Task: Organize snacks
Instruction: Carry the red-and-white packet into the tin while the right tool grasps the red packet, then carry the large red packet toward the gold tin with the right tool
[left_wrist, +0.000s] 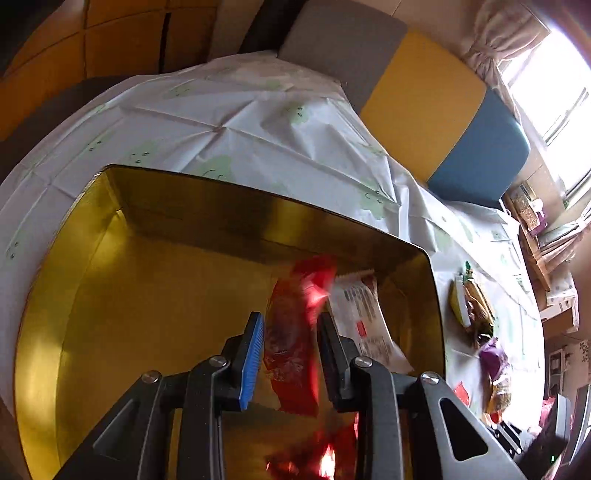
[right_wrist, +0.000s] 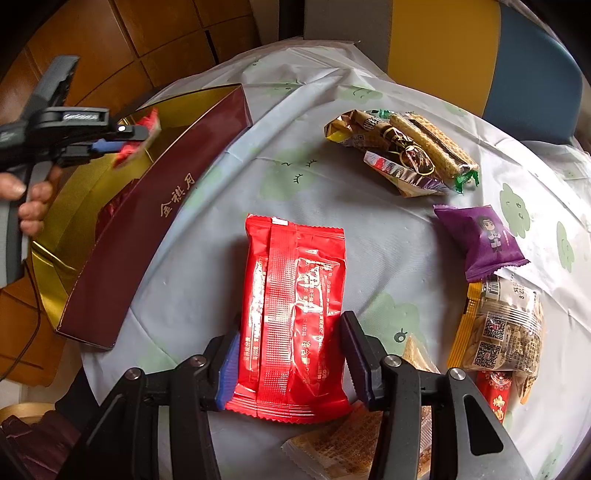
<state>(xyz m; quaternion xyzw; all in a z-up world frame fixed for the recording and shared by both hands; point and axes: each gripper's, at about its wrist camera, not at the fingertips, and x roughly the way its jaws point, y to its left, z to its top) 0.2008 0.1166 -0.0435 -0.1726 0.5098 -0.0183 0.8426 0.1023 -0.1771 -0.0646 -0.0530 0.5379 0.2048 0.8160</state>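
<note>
The snacks are being boxed: a red packet (left_wrist: 291, 343) is held by the left tool (left_wrist: 290, 354) over the gold-lined box (left_wrist: 147, 295), release due next, while a larger red pack (right_wrist: 291, 314) is clasped by the right tool (right_wrist: 290, 354) on the surface (right_wrist: 207, 236).

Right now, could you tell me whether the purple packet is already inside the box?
No, the purple packet lies on the tablecloth, apart from the box.

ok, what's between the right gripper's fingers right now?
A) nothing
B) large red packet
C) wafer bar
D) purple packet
B: the right gripper straddles the large red packet lying flat on the tablecloth; the purple packet lies apart, farther right.
</note>
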